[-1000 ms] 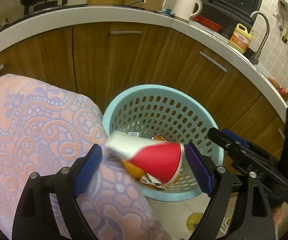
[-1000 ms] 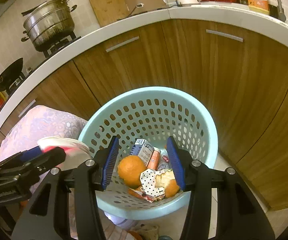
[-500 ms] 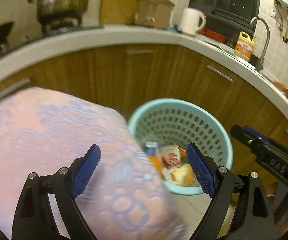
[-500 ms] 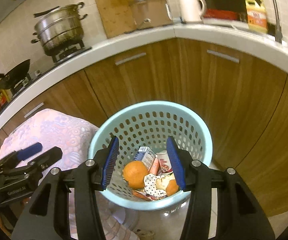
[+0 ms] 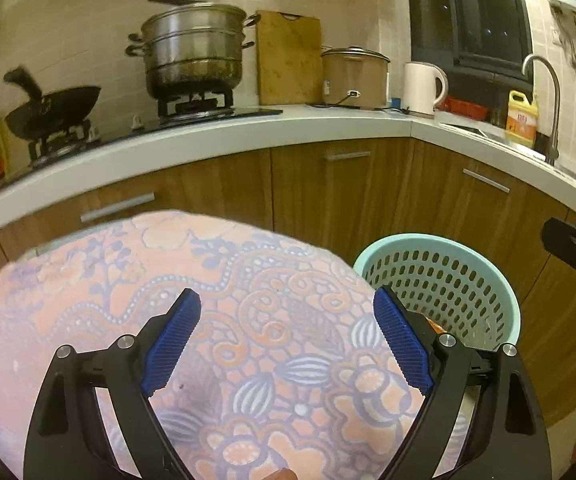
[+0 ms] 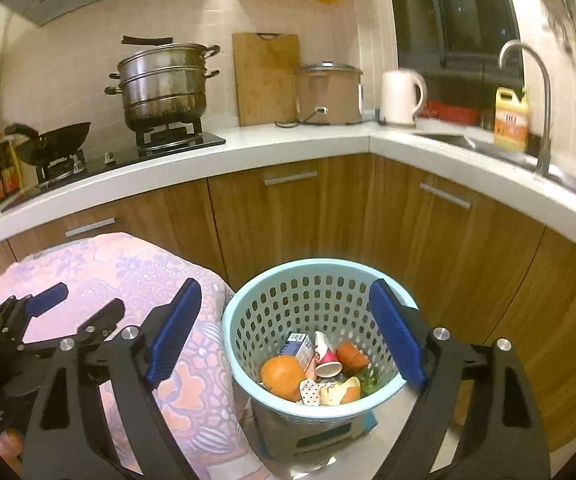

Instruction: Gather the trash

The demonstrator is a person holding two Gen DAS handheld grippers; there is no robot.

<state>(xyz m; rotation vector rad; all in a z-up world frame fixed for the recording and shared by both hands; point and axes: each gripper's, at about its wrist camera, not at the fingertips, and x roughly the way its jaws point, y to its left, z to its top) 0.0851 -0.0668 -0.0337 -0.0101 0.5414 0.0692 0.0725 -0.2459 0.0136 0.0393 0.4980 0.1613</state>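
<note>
A light blue perforated basket (image 6: 276,308) stands on a low stool on the floor in front of the wooden cabinets. It holds trash: an orange (image 6: 282,374), a small carton (image 6: 297,344), a red and white paper cup (image 6: 326,360), peel and wrappers. My right gripper (image 6: 286,332) hangs above and in front of it, its jaws opening wide with nothing between them. In the left wrist view the basket (image 5: 468,280) sits at the right. My left gripper (image 5: 288,340) is open and empty over the patterned cloth (image 5: 208,300).
A pink and purple patterned cloth (image 6: 136,280) covers a rounded surface left of the basket. Behind runs a white countertop (image 6: 288,140) with a steamer pot (image 6: 164,84), a wok (image 6: 54,140), a cutting board, a rice cooker, a kettle (image 6: 400,96), a yellow bottle and a tap.
The left gripper let the red and white cup drop into the basket, then pulled back and up over the cloth. The right gripper rose, backed off and spread its jaws.
</note>
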